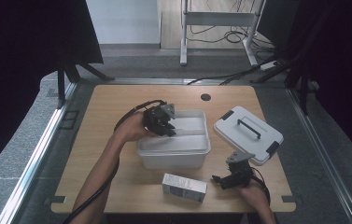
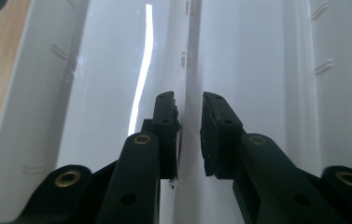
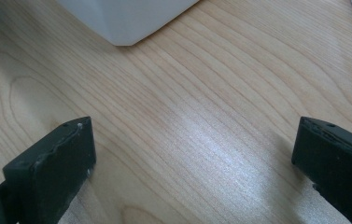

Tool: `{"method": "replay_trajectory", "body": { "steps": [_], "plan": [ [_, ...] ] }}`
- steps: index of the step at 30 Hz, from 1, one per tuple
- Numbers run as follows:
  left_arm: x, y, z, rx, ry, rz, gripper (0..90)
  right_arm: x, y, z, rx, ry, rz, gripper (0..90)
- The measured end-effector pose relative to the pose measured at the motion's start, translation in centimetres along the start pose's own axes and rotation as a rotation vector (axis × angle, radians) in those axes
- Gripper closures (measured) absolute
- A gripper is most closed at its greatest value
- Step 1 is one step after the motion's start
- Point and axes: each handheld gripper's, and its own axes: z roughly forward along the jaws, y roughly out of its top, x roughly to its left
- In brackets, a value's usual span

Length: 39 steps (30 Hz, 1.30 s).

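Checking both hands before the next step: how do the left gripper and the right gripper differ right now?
The left gripper reaches into the white bin, jaws nearly closed astride its divider wall; the right gripper sits low over bare table, jaws wide apart with nothing between them. Both have black jaws.

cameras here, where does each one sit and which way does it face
High view: above the person's side, facing forward and down on the table; both forearms and both tongs show.
Left gripper view: rides the left tongs, looking into the white bin along its thin divider; two black jaws nearly together.
Right gripper view: rides the right tongs, facing bare wood; jaws wide apart.
Shared: high view and left gripper view both show the bin.
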Motion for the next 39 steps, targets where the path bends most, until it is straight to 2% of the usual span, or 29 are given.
{"method": "replay_trajectory", "body": {
  "steps": [8, 15, 22, 26, 31, 36, 39],
  "plan": [
    [0.2, 0.1, 0.3, 0.015, 0.019, 0.019, 85.9, 0.0, 0.0, 0.0, 0.0, 0.0, 0.0, 0.0],
    [0.2, 0.1, 0.3, -0.001, -0.006, 0.033, 88.6, 0.0, 0.0, 0.0, 0.0, 0.0, 0.0, 0.0],
    [0.0, 0.3, -0.2, -0.028, -0.001, 0.06, 88.9, 0.0, 0.0, 0.0, 0.0, 0.0, 0.0, 0.0],
    [0.0, 0.6, -1.1, -0.048, 0.01, 0.083, 88.9, 0.0, 0.0, 0.0, 0.0, 0.0, 0.001, 0.0],
    [-0.3, 1.4, -2.9, -0.074, 0.022, 0.107, 88.9, 0.0, 0.0, 0.0, -0.002, -0.001, 0.001, 0.0],
    [-0.5, 1.5, -4.2, -0.073, 0.046, 0.089, 88.8, 0.0, 0.0, 0.0, -0.001, -0.001, 0.005, 0.0],
    [-0.4, 0.8, -4.7, -0.073, 0.066, 0.054, 88.8, 0.0, 0.0, 0.0, 0.0, 0.0, 0.004, 0.0]
  ]
}}
